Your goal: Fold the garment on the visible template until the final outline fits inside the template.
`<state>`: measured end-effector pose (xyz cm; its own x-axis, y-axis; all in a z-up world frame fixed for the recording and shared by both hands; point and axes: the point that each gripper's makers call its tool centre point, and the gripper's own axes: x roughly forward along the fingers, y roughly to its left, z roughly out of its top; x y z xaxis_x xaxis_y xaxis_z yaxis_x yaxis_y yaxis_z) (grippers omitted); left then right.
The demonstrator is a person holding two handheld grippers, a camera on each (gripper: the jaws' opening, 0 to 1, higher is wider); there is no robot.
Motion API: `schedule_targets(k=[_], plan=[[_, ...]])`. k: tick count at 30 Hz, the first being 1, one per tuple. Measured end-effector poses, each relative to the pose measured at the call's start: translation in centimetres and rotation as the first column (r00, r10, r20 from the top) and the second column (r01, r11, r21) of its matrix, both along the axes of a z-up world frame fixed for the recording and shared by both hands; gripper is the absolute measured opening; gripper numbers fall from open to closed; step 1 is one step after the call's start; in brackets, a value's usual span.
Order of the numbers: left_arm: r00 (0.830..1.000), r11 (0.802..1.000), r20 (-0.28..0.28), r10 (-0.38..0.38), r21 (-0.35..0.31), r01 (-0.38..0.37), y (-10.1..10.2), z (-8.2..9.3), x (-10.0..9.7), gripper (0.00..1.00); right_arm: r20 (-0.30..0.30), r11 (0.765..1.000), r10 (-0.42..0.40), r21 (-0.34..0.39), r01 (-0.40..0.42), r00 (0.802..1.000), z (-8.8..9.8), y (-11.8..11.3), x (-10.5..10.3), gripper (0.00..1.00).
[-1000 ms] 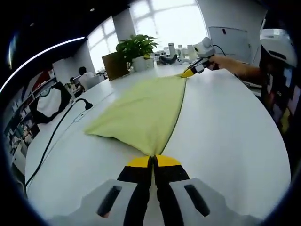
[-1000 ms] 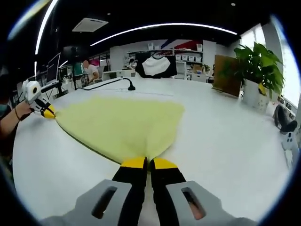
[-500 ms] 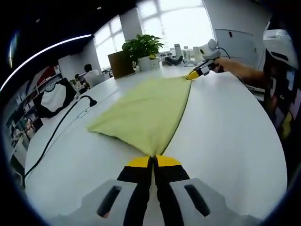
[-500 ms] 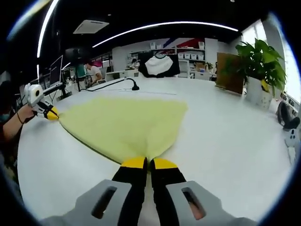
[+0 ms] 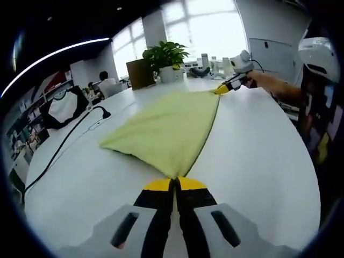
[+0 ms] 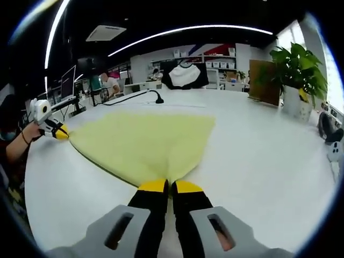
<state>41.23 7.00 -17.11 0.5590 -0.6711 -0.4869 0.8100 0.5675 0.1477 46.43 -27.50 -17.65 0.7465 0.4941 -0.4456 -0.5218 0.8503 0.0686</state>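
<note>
— What is around the white tabletop (image 5: pixel 258 156)?
— Bright windows (image 5: pixel 212 27), a potted plant (image 5: pixel 167 56), shelves (image 6: pixel 217 67), and a long ceiling light (image 6: pixel 188 31) above.

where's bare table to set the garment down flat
Bare white table lies between the yellow garment and the table's near edge. The far end is crowded: potted plant, small items, black cable.

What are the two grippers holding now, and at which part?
Both hold the yellow garment: the left gripper and the right gripper are each shut on a corner of one edge.
</note>
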Motion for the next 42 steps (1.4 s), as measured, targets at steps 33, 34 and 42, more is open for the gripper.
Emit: schedule_targets(k=[33,34,42], plan=[[0.995,0.992,-0.009,0.095,-0.083,-0.095,0.2,-0.2,-3.2,0.02,-0.006,0.999,0.006,0.036,-0.006,1.0,0.0,0.5,-3.1,0.01],[0.995,0.991,-0.011,0.099,-0.089,-0.1,0.2,-0.2,-3.2,0.02,-0.004,1.0,0.001,0.031,0.0,1.0,0.0,0.6,-3.1,0.01],[0.99,0.985,-0.027,0.136,-0.101,-0.138,0.1,-0.2,-3.1,0.02,-0.009,0.999,-0.012,0.048,0.013,1.0,0.0,0.4,-3.1,0.02]])
